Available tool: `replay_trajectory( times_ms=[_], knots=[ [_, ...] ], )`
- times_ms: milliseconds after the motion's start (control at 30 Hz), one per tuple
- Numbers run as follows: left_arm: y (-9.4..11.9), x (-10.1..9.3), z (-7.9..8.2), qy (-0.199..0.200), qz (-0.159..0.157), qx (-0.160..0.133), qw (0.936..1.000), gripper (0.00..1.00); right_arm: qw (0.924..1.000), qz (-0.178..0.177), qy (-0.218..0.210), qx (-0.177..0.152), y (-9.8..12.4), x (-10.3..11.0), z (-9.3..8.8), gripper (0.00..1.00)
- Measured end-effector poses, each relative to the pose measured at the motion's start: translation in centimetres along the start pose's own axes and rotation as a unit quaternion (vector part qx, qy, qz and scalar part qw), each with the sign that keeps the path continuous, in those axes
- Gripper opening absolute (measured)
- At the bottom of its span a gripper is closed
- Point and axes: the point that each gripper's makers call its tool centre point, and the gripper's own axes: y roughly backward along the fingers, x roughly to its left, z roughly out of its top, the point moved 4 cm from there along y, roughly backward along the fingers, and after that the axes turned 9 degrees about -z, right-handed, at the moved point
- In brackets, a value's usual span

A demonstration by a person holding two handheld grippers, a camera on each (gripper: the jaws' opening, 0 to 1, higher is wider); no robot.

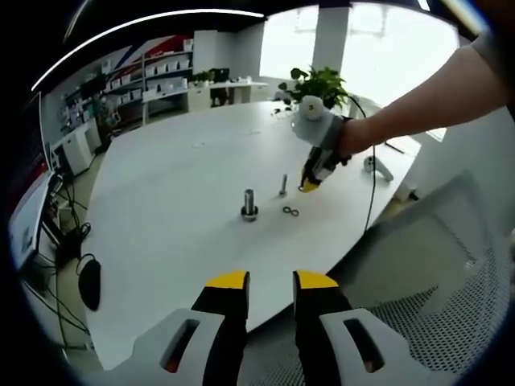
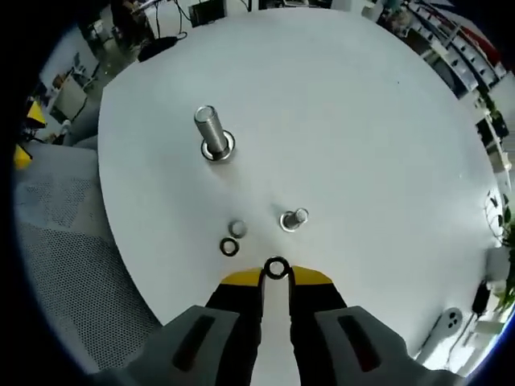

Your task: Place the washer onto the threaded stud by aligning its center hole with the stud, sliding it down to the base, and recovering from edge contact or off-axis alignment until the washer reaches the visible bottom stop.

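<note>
In the right gripper view, the right gripper (image 2: 276,273) has its yellow-tipped black jaws drawn close together, pinching a small dark metal ring washer (image 2: 276,268) upright between the tips. Just beyond the tips, on the white oval tabletop (image 2: 346,121), stands a short silver threaded stud (image 2: 294,218) on a round base, seen almost from above. Beside it, toward the near edge, lie two more small rings, a pale metal flat washer (image 2: 236,228) and a dark ring washer (image 2: 229,247), close to each other. Farther across the tabletop stands a thicker silver cylinder post (image 2: 211,131) on a nut-like base, well apart from the stud.

In the left gripper view, the left gripper (image 1: 271,281) hovers off the near edge of the tabletop with a narrow gap between its jaws and nothing in them. Out on the table the thick post (image 1: 249,204), the slim stud (image 1: 283,186) and the loose rings (image 1: 290,211) stand in a loose cluster. The right gripper (image 1: 310,185) hangs above them near the stud, held by a person's hand (image 1: 354,135) reaching in from the far right edge. A grey mesh chair (image 1: 451,273) sits by the near right edge of the table.
</note>
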Motion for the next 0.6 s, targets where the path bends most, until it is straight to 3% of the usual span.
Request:
replay_trajectory(
  times_ms=[200,600],
  knots=[
    [0.0,0.0,0.0,0.0,0.0,-0.001,1.0,0.19,0.9996,-0.014,0.011,-0.023,1.1,-0.5,1.5,0.13],
    [0.1,0.1,0.0,0.0,0.004,0.0,1.0,0.19,0.9979,-0.025,0.042,-0.042,1.6,-1.1,2.7,0.13]
  ],
)
